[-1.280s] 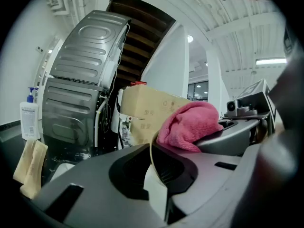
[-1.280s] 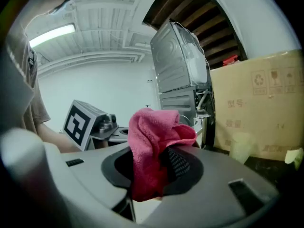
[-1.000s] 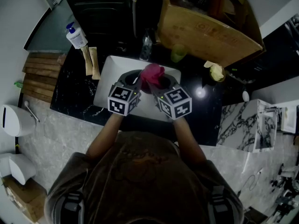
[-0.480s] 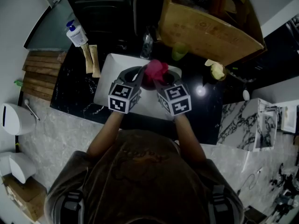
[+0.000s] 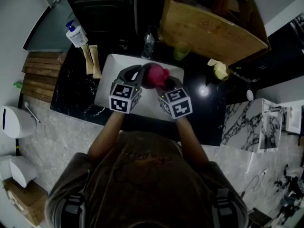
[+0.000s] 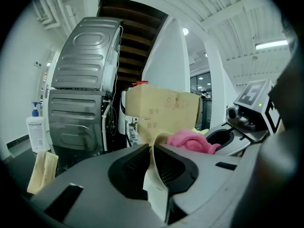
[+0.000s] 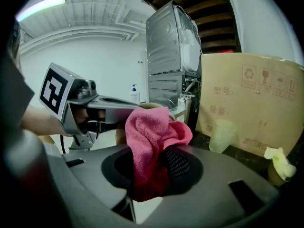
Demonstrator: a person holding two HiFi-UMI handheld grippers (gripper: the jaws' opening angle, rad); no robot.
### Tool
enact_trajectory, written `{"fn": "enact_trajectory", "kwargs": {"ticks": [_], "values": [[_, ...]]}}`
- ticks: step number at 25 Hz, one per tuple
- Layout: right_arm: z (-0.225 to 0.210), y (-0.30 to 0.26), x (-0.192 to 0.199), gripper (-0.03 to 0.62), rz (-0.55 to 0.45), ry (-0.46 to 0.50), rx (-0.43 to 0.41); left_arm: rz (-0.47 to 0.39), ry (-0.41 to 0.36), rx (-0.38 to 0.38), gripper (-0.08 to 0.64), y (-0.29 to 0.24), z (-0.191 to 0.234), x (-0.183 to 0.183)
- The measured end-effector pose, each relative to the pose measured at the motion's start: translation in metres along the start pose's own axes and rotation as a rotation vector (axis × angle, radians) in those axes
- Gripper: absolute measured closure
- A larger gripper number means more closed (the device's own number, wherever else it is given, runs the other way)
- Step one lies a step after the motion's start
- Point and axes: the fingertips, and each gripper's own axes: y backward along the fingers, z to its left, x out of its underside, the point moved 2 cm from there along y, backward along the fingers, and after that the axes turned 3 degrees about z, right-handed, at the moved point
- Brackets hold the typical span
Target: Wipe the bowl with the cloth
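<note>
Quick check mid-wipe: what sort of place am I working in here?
Probably a mock kitchen corner set up inside a workshop or warehouse hall. There is a dark marble counter with a soap bottle, a big cardboard box behind the work spot, and a bare ribbed ceiling with a strip light.

Cream bowl (image 6: 156, 184) stands on edge, a bunched pink cloth (image 7: 152, 146) against its rim.

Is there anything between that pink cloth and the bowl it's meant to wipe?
Nothing visible does. The right hand-held gripper is shut on the cloth, the left hand-held gripper is shut on the bowl at its rim, and the cloth sits right at the bowl.
</note>
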Motion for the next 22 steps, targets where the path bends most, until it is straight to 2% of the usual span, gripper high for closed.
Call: {"fn": "enact_trajectory", "kwargs": {"ticks": [5, 14, 22], "values": [[0.009, -0.007, 0.011, 0.477, 0.039, 0.001, -0.024, -0.004, -0.045, -0.015, 0.522, -0.001, -0.003, -0.002], [0.019, -0.012, 0.004, 0.477, 0.026, 0.029, -0.052, -0.004, -0.053, 0.009, 0.523, -0.003, -0.014, -0.003], [0.014, -0.005, -0.01, 0.48, 0.001, 0.096, -0.005, 0.03, -0.042, 0.047, 0.539, -0.007, -0.021, 0.005]]}}
